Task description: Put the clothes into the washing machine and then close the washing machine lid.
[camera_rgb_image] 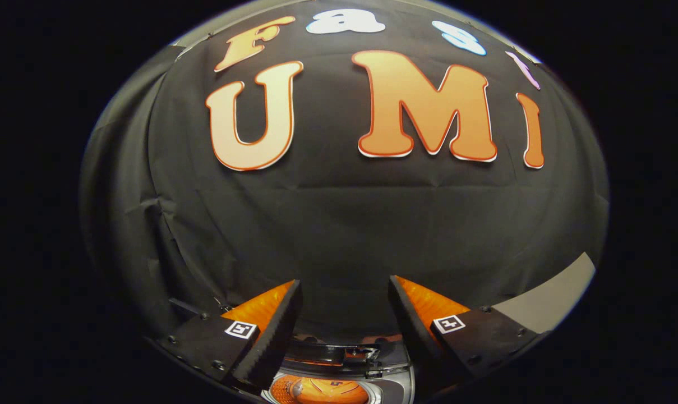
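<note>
Clothes [322,391], or what looks like an orange garment, lie bunched inside the washing machine [392,387], low down between the two fingers and close under the camera; only the top of the heap can be seen, and its folds are too cramped at this angle to tell one piece from another. Round the orange cloth runs the pale rim of the machine's opening, and just behind it, farther along the way the fingers point, stands a dark glossy part [339,352] with a shiny edge that may be the raised lid or the back panel of the machine; which of the two it is cannot be told. The gripper [344,314] hangs above the opening with its fingers spread well apart, nothing between them and neither pad touching the cloth or the machine. Each finger carries a small square black-and-white marker [241,329] on its outer block. Beyond the fingers rises the black cloth wall [339,224] of the booth, creased in a few long folds toward the left side. To the right of the right finger a strip of pale grey surface [546,297] curves along the foot of the wall; whether it is floor or tabletop is not clear.
</note>
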### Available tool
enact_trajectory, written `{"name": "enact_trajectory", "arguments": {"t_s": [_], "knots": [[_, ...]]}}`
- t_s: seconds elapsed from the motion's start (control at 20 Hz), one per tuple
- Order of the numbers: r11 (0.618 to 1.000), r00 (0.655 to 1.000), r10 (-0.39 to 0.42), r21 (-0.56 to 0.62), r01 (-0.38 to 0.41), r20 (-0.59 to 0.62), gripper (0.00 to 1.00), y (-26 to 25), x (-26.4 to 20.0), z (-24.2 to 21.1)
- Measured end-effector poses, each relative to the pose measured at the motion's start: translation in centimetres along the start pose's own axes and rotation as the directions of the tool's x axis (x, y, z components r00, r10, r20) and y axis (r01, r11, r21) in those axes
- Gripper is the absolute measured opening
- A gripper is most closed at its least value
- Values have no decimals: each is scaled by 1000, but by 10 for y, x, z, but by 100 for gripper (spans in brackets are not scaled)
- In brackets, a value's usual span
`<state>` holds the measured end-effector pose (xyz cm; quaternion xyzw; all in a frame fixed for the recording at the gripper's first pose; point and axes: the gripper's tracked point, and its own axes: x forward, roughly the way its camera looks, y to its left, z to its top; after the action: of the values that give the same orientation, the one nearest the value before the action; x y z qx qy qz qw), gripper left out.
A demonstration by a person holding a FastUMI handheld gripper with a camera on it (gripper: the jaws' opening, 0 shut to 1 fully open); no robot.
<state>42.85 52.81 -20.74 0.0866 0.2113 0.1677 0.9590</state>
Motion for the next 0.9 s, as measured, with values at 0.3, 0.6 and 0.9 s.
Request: {"name": "enact_trajectory", "arguments": {"t_s": [0.3,0.6,0.9], "knots": [[999,997,-36,-32,34,-62,99,-9,38,-18],[999,995,-39,6,40,-91,98,-15,43,-35],[1000,995,-30,0,30,-99,98,-14,35,-47]]}}
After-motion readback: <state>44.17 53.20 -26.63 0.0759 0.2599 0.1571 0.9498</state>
